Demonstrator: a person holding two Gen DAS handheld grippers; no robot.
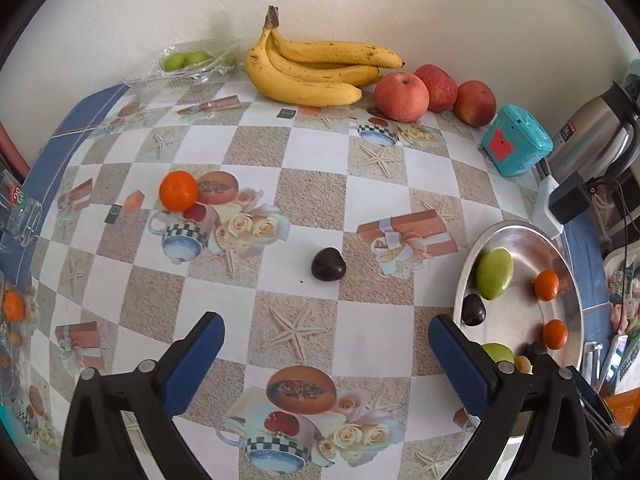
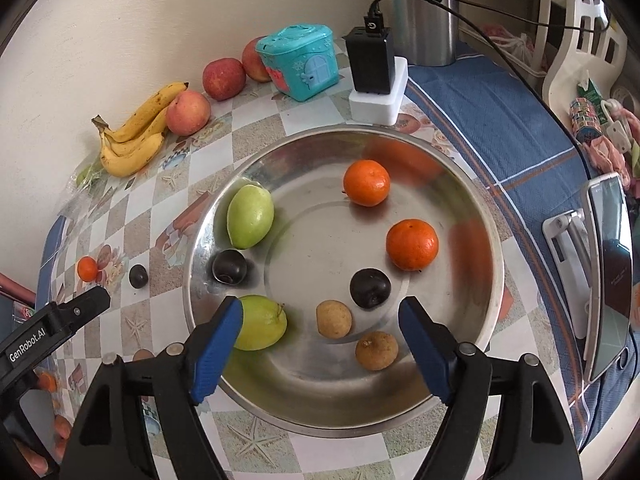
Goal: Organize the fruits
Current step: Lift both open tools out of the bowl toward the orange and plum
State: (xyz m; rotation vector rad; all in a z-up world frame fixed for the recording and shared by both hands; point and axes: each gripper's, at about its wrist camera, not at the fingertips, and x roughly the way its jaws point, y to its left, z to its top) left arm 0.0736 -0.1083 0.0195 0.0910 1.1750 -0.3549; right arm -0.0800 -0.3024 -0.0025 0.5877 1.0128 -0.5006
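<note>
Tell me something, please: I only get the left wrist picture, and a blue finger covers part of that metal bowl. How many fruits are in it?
Observer: Eight lie in the metal bowl, counted from the right wrist view.
Operator: What is hidden at the near edge?
Observer: A smooth brown fruit and a rougher brown fruit, both small and round, lie close to a dark plum.
Operator: Is the other tool holding anything?
Observer: No. The right gripper is open over the bowl, and its pads press on nothing.
</note>
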